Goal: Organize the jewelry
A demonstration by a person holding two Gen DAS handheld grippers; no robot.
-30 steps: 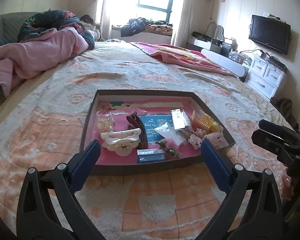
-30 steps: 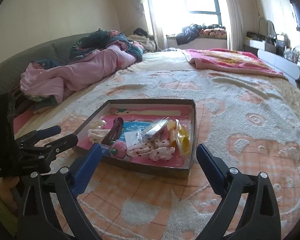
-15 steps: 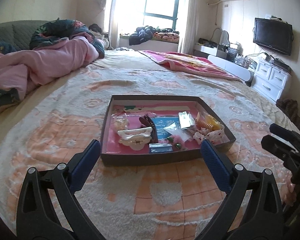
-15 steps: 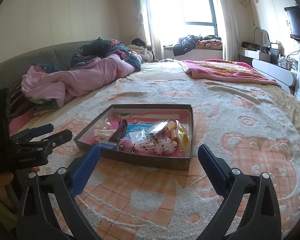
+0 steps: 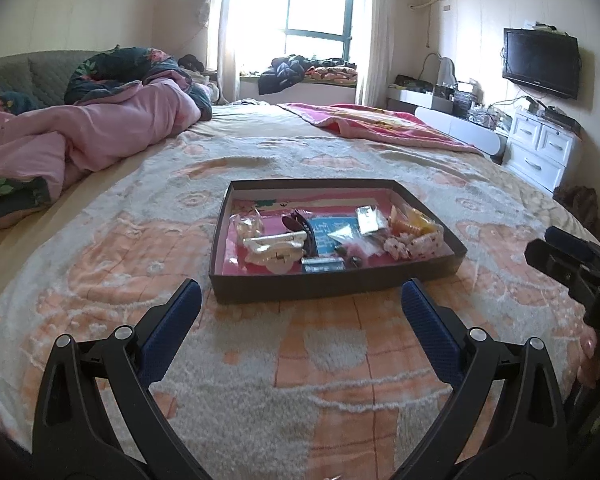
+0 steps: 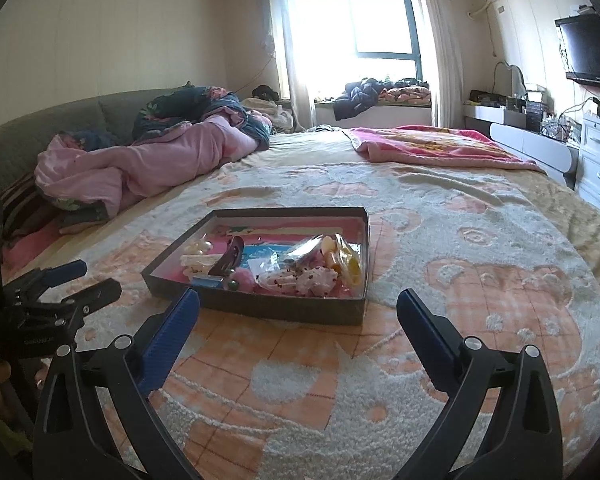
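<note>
**Jewelry tray unsorted; both grippers spread wide and empty, short of the tray**

The tray (image 5: 336,286), a shallow dark box with a pink floor, sits on the bed blanket (image 5: 320,364) toward the middle of the bed, well clear of its edges. Its contents lie mixed, with no grouping evident. A white hair claw (image 5: 274,244) and a dark clip (image 5: 302,228) lie toward the tray's left side, a blue card (image 5: 334,230) in the middle, and small clear packets (image 5: 366,218) just beyond it. Yellow-orange pieces (image 5: 412,222) and white patterned fabric pieces (image 5: 416,244) crowd the right side. The finer items are too small to identify.

The left gripper (image 5: 300,310) is held low over the blanket, just short of the tray's near wall, its jaws spread wide with nothing between them. The right gripper (image 6: 298,312) is likewise wide apart and empty, off the tray's near right corner. Neither touches the tray or its contents.

Assessment: the wide jaws and central aim suggest an approach or survey position ahead of a first pick. No item has been separated out, so the task appears to be at its start. The soft blanket may let the tray shift or tilt if it is pressed.
</note>
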